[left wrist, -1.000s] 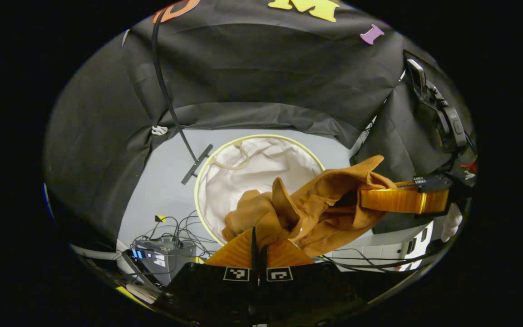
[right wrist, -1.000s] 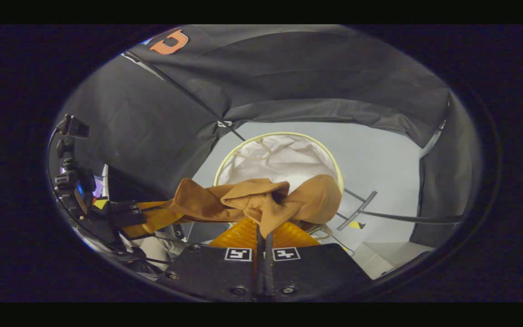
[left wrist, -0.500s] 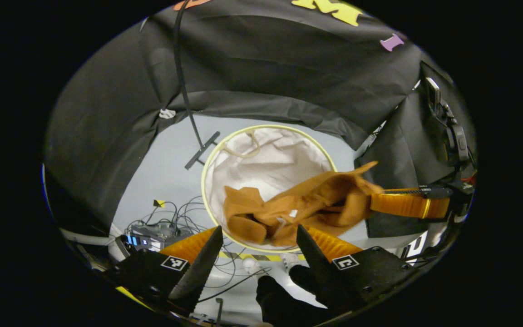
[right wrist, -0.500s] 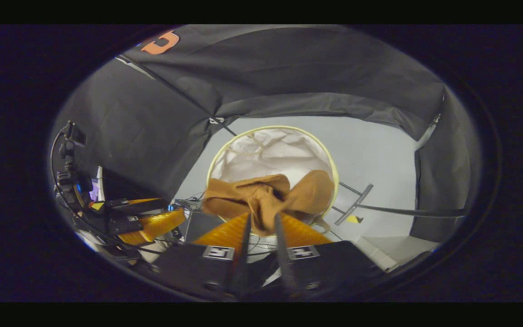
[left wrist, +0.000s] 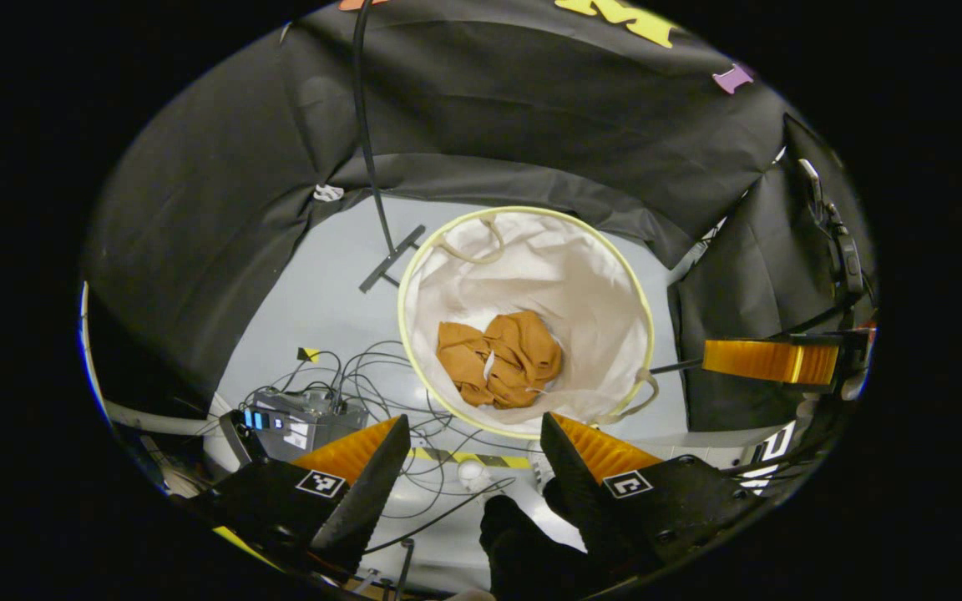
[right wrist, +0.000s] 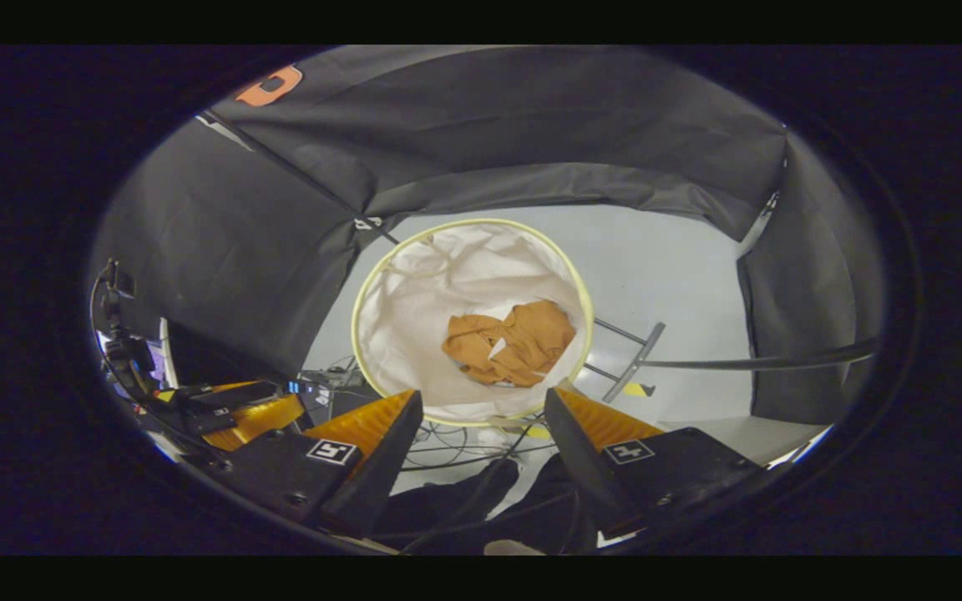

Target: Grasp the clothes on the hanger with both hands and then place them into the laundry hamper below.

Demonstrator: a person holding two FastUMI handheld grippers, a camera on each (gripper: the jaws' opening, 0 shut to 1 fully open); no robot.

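Dropped, within the last second, from both grips: the brown garment (left wrist: 499, 357), a second ago stretched between the two grippers above the hamper's mouth, half a second ago freed by the left and hanging from the right alone, and at this moment lying crumpled on the bottom of the white laundry hamper (left wrist: 640, 321), a little below centre in the left gripper view and just right of centre in the right gripper view (right wrist: 508, 342). Left gripper (left wrist: 474, 441) opened wide at the bottom of its own view, fingers spread well apart with nothing between them but floor and cables. Right gripper (right wrist: 483, 411) likewise spread open at the bottom of the right gripper view, holding nothing, and seen again at the right edge of the left gripper view (left wrist: 769, 361), well apart from the cloth. Both held above the hamper's near rim (right wrist: 464, 417), clear of the fabric. No part of the garment seen draped over the rim; all of it inside the liner. Judged from this: placing step complete, the task's goal met, nothing left except pulling the hands back. Tangle of cables (left wrist: 364, 392) and a small box (left wrist: 297, 426) on the floor at lower left of the left gripper view, untouched.
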